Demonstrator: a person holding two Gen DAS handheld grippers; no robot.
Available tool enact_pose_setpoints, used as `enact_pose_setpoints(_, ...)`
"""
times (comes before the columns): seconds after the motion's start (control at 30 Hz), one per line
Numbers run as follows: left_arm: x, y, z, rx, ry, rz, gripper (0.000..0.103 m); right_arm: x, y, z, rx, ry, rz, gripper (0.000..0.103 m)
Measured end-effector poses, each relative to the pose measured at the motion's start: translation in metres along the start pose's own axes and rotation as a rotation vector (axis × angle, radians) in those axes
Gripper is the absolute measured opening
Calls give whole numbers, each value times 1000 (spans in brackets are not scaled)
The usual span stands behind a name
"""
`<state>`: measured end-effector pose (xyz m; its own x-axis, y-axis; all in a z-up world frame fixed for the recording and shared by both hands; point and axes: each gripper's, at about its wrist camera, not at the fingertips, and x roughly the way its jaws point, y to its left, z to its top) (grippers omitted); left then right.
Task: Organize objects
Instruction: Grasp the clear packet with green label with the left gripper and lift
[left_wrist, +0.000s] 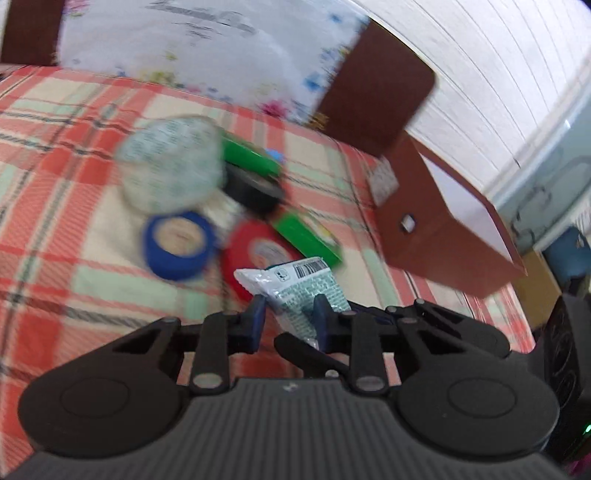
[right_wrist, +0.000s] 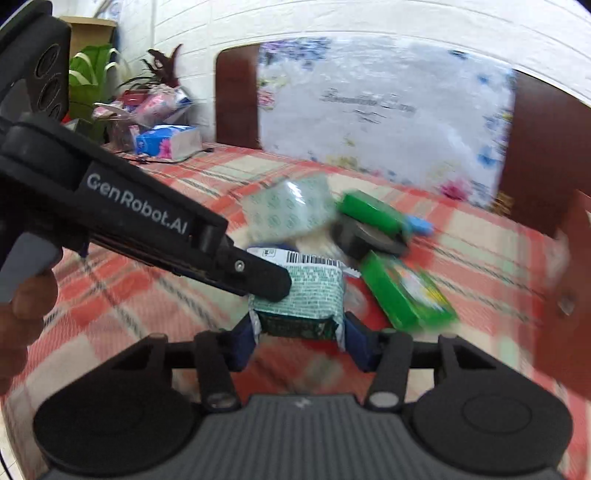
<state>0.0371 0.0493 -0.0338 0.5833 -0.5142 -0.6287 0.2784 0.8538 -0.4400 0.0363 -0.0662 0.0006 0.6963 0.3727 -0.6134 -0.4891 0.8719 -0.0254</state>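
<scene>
Both grippers hold one green-and-white printed packet (left_wrist: 301, 291) above a plaid bedspread. My left gripper (left_wrist: 290, 314) is shut on its one end. My right gripper (right_wrist: 301, 332) is shut on the packet's (right_wrist: 306, 295) other end, and the left gripper's black fingers (right_wrist: 255, 275) reach in from the left. On the bed behind lie a blue tape roll (left_wrist: 177, 243), a red tape roll (left_wrist: 255, 254), a black tape roll (left_wrist: 253, 190), two green boxes (left_wrist: 306, 236) (left_wrist: 251, 157) and a clear printed bag (left_wrist: 170, 162).
A brown open box (left_wrist: 447, 225) stands to the right on the bed; its side shows at the right edge (right_wrist: 565, 295). A brown headboard with a floral pillow (right_wrist: 384, 114) is behind. A cluttered side table with plants (right_wrist: 147, 110) stands far left.
</scene>
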Motion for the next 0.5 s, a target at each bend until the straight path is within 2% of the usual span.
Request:
enact_pose_setpoints(0.17, 25, -53, -17, 106, 83, -111, 31, -52, -28, -40, 58, 30, -117, 49)
enact_pose_setpoints(0.2, 29, -62, -19, 129, 98, -123, 34, -61, -34, -47, 77, 33, -143, 49)
enact_pose_setpoints(0.23, 34, -69, -20, 143, 112, -123, 45, -69, -40, -53, 96, 35, -164, 50)
enact_pose_setpoints(0.3, 42, -79, -21, 164, 125, -80, 64, -79, -50, -58, 130, 37, -207, 55)
enact_pose_setpoints(0.33, 43, -81, -22, 172, 120, -50, 66, -84, -53, -62, 141, 37, -231, 64)
enact_pose_setpoints(0.4, 41, -78, -23, 161, 118, -17, 66, -90, -56, -69, 154, 36, -271, 70)
enact_pose_setpoints(0.5, 40, -71, -18, 106, 136, -8, 66, -99, -59, -76, 168, 26, -257, 74)
